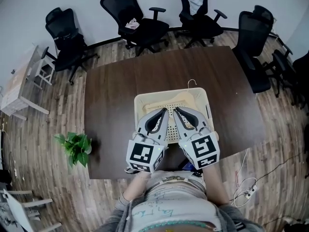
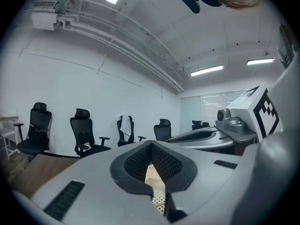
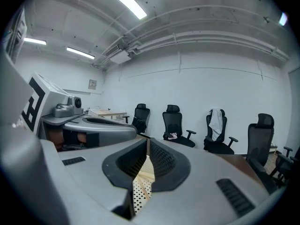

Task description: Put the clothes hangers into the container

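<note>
Behind both tools, closest to the camera, is the person's torso, with a hand on each grip. The left tool [image 1: 165, 110] and the right tool [image 1: 175, 109] are held side by side, nearly touching, each with its marker cube at the rear and its tips pointing away from the person. On the left tool the two jaws are pressed together at the tips with nothing between them. The right tool's jaws are likewise pressed together and empty. Directly beneath both tools sits the container [image 1: 203, 99], a cream basket with a perforated floor that shows through the gap below each tool's tips. Just ahead of the tips, inside the container along its far wall, lies a pale wooden clothes hanger [image 1: 170, 100]. Its wire hook [image 1: 192, 84] rises over the far rim, ahead and to the right of the right tool. The container rests on a dark brown tabletop [image 1: 111, 100] that spreads out to both sides and well beyond the tools. Off to the left tool's outer side, a green potted plant [image 1: 75, 147] stands on the wooden floor. Farthest ahead, black office chairs [image 1: 140, 23] line a white wall.
</note>
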